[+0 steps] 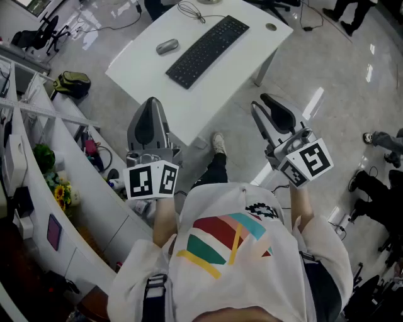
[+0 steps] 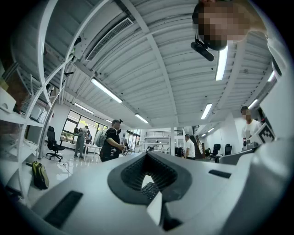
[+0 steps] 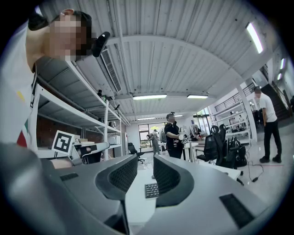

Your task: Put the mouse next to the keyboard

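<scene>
A grey mouse (image 1: 167, 46) lies on the white table (image 1: 141, 75), left of the black keyboard (image 1: 208, 50) and a small gap away from it. Both grippers hang in the air short of the table's near edge, well away from the two objects. My left gripper (image 1: 151, 104) has its jaws together with nothing in them; in the left gripper view the left gripper (image 2: 148, 157) shows only a sliver of keyboard (image 2: 149, 189) beyond its closed tips. My right gripper (image 1: 260, 102) is open and empty. In the right gripper view, part of the keyboard (image 3: 151, 189) shows through the gap of the right gripper (image 3: 144, 170).
A coiled cable (image 1: 192, 9) and a round grommet (image 1: 271, 27) sit at the table's far end. White shelving (image 1: 38, 132) runs along the left, with a backpack (image 1: 72, 82) on the floor. The person's shoe (image 1: 218, 143) is below the table edge. People stand in the background.
</scene>
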The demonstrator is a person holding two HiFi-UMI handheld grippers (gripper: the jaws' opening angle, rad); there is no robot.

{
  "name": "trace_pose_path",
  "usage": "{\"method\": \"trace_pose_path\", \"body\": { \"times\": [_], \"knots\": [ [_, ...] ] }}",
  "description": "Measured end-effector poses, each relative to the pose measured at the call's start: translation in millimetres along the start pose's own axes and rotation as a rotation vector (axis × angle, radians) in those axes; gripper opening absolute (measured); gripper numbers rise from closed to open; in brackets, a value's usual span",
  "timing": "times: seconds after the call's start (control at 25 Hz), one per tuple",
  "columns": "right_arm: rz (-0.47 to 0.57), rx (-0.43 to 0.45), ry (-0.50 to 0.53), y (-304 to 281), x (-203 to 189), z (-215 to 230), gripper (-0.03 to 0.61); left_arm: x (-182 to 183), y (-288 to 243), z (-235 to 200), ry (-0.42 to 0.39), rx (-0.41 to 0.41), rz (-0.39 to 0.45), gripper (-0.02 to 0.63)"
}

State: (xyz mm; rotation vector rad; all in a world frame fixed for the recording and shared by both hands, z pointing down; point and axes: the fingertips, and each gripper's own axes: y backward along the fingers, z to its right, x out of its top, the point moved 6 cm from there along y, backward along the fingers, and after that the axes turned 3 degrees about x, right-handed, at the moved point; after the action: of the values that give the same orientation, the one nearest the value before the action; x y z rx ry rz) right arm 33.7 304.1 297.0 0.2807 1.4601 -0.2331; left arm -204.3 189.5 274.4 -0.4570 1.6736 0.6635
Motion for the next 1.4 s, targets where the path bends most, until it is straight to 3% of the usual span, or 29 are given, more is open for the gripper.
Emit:
{"method": "trace_pose_path", "body": {
  "times": [0.16, 0.28, 0.52, 0.76, 1.04, 1.16, 1.28, 1.4],
  "knots": [
    [-0.002, 0.008, 0.009, -47, 15, 26, 0.115, -2, -43, -28, 0.016, 0.014, -0.016, 0.044],
    [-0.018, 0.061, 0.014, -93, 26, 43, 0.115, -6, -81, -52, 0.040, 0.017, -0.053, 0.044],
    [-0.042, 0.120, 0.054, -169, 42, 83, 0.115, -8, -139, -75, 0.040, 0.040, -0.026, 0.044],
    [-0.119, 0.191, -0.005, -239, 14, 108, 0.115, -24, -173, -101, 0.033, 0.077, -0.054, 0.044],
    [-0.161, 0.309, -0.089, -298, -13, 127, 0.117, -39, -193, -114, 0.009, 0.131, -0.155, 0.046],
    [-0.199, 0.347, -0.072, -326, -17, 140, 0.119, -33, -202, -114, 0.003, 0.178, -0.159, 0.046],
    [-0.253, 0.393, 0.037, -356, -24, 149, 0.270, -32, -210, -115, 0.033, 0.197, -0.152, 0.119],
    [-0.306, 0.495, 0.141, -387, -35, 148, 0.285, -38, -215, -120, 0.053, 0.233, -0.156, 0.158]
  ]
}}
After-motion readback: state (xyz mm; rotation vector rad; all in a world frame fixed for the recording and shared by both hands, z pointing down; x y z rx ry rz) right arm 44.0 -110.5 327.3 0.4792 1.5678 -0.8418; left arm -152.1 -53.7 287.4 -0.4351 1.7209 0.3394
